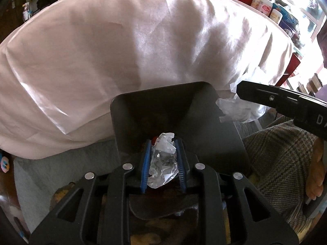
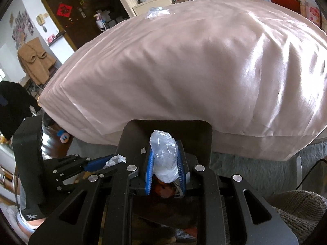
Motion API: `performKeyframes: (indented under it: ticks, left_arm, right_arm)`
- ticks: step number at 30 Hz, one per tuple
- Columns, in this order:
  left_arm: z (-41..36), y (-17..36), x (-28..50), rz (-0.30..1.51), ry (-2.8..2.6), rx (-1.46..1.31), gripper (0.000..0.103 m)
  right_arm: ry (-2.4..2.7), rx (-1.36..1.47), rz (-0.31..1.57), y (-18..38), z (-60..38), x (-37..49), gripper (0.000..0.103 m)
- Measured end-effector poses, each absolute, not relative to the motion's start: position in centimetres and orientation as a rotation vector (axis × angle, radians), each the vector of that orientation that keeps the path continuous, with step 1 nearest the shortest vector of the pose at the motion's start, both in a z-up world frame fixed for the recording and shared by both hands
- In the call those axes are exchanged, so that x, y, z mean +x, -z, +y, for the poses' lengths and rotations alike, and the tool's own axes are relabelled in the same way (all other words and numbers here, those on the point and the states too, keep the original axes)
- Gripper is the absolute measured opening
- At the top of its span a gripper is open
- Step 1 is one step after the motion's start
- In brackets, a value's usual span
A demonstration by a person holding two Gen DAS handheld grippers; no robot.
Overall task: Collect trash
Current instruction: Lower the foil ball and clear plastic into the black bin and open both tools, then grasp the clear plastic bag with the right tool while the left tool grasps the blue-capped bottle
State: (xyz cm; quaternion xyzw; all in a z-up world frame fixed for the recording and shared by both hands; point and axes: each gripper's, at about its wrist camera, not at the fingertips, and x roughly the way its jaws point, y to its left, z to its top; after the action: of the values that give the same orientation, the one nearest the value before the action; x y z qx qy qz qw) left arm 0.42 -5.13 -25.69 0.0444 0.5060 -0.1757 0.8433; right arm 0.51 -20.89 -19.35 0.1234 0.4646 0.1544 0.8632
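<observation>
My left gripper (image 1: 162, 143) is shut on a crumpled clear plastic wrapper (image 1: 162, 159) held between its blue pads, just above a dark bin (image 1: 184, 106) with a square opening. My right gripper (image 2: 164, 145) is shut on a whitish plastic bag wad (image 2: 165, 159), also above the dark bin (image 2: 169, 128). In the left wrist view the right gripper's body (image 1: 282, 102) enters from the right with white plastic (image 1: 241, 108) by it. In the right wrist view the left gripper (image 2: 110, 160) shows at the left with its wrapper (image 2: 115, 159). Another clear plastic piece (image 2: 157, 12) lies on the table's far edge.
A table under a pinkish cloth (image 1: 132, 47) fills the view ahead, also in the right wrist view (image 2: 194, 71). Cluttered shelves and containers (image 1: 273, 10) stand behind. A grey carpet (image 2: 255, 173) lies below. My leg in checked fabric (image 1: 282, 157) is at the right.
</observation>
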Motion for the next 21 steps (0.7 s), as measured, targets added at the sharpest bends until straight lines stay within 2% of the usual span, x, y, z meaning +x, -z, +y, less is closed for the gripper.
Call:
performKeyframes:
  ticks: [1, 3, 4, 8, 10, 14, 21]
  left_arm:
    - [-5.2, 25.7, 0.5, 1.070, 0.371, 0.095, 0.024]
    - [-5.3, 25.8, 0.4, 1.075, 0.370, 0.098, 0.026]
    - [-5.3, 25.8, 0.6, 1.077, 0.368, 0.100, 0.030]
    - [-5.2, 25.4, 0.7, 1.068, 0.336, 0.115, 0.056]
    - [-5.0, 25.3, 0.7, 1.058, 0.316, 0.123, 0.063]
    - [-4.6, 25.1, 0.9, 1.050, 0.298, 0.124, 0.072]
    - [-4.0, 23.8, 0.9, 1.020, 0.295, 0.123, 0.079]
  right_arm:
    - [-0.321, 0.260, 0.977, 19.4, -20.9, 0.5, 0.028]
    - [-0.311, 0.266, 0.978, 19.5, -21.1, 0.6, 0.043]
    - [-0.305, 0.269, 0.975, 19.4, -21.2, 0.6, 0.048]
    - [-0.288, 0.281, 0.975, 19.5, -21.6, 0.7, 0.052]
    - [-0.280, 0.284, 0.975, 19.5, -21.7, 0.7, 0.055]
    - [-0.268, 0.293, 0.969, 19.5, -21.9, 0.6, 0.060]
    - [-0.263, 0.302, 0.954, 19.3, -22.3, 0.5, 0.062]
